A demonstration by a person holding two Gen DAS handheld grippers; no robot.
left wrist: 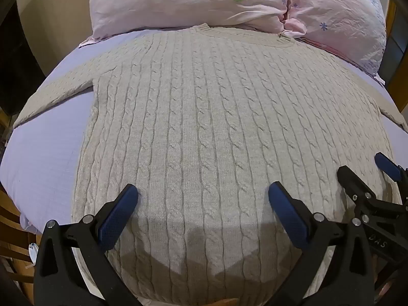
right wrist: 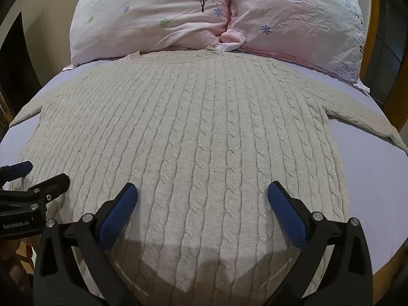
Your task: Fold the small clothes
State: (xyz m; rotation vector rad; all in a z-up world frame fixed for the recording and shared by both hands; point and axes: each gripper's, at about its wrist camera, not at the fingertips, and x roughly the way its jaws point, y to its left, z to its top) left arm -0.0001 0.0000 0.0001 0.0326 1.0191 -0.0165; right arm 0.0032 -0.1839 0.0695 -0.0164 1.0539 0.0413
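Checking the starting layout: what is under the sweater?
The cable-knit sweater lies flat on a lavender sheet, which shows beside its body and under both sleeves. Its collar reaches the pink pillows. Whatever lies beneath its middle is covered.

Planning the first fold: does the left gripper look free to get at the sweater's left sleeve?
Probably yes: the left gripper is open above the sweater, and the left sleeve lies flat and uncovered on the bed sheet.
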